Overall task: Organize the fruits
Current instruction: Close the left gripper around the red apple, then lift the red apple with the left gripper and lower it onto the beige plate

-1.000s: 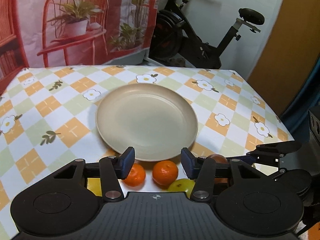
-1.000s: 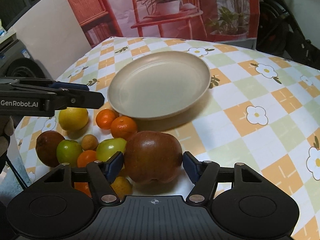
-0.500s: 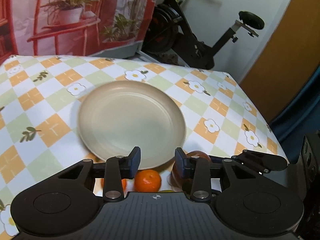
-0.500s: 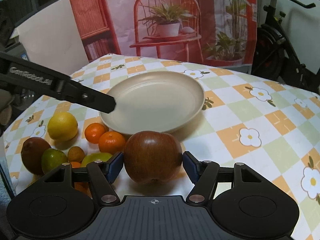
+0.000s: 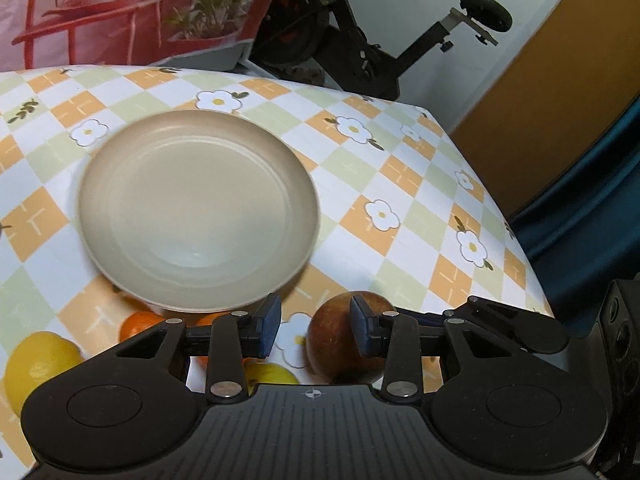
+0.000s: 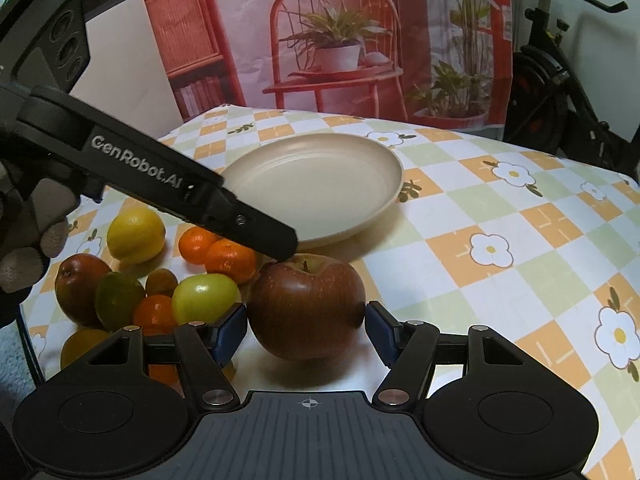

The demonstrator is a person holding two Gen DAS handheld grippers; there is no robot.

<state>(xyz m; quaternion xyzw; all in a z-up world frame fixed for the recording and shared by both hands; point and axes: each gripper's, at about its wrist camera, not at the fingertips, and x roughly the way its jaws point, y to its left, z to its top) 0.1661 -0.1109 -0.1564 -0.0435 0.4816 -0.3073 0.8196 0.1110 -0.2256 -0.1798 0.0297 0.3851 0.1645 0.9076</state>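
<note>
I'm clamping the right tool [image 6: 306,330] on the red apple [image 6: 307,312] for the plate [image 6: 320,168]; the left tool [image 5: 315,326], narrowed, is holding nothing.

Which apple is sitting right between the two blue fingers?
The big red apple nearest the plate. It sits between the right gripper's blue fingers. The other red apple is smaller and sits far left, past the green fruit.

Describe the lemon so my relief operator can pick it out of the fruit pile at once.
Start at the beige plate on the checked tablecloth; the fruit pile lies off its near-left rim in the right wrist view. The lemon sits at the pile's far-left edge, behind a dark red apple and left of two tangerines. It is the only bright yellow fruit with a pointed tip.
</note>
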